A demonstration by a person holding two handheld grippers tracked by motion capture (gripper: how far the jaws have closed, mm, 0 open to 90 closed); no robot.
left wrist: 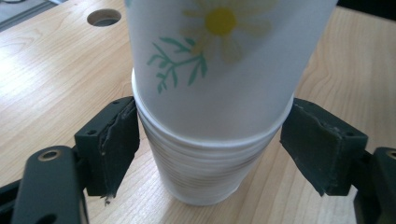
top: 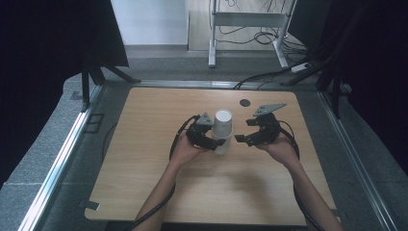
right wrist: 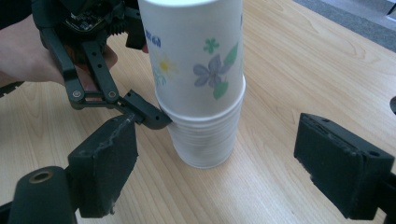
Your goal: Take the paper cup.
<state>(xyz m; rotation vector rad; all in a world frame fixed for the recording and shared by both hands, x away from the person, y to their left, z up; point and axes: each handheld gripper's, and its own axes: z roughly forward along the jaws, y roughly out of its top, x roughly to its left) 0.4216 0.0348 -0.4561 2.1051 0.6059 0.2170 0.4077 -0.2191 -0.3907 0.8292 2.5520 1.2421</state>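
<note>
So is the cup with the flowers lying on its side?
No, the flowered paper cup stands upright on the wooden table, nested in the top of a stack of paper cups.

Dim high view, brighter gripper views (soft shadows), sharp

Lab recording bay before me: wooden table (top: pixel 144 192), black curtains (top: pixel 48 38), aluminium rails (top: pixel 57 163), floor cables (top: pixel 260 77).
</note>
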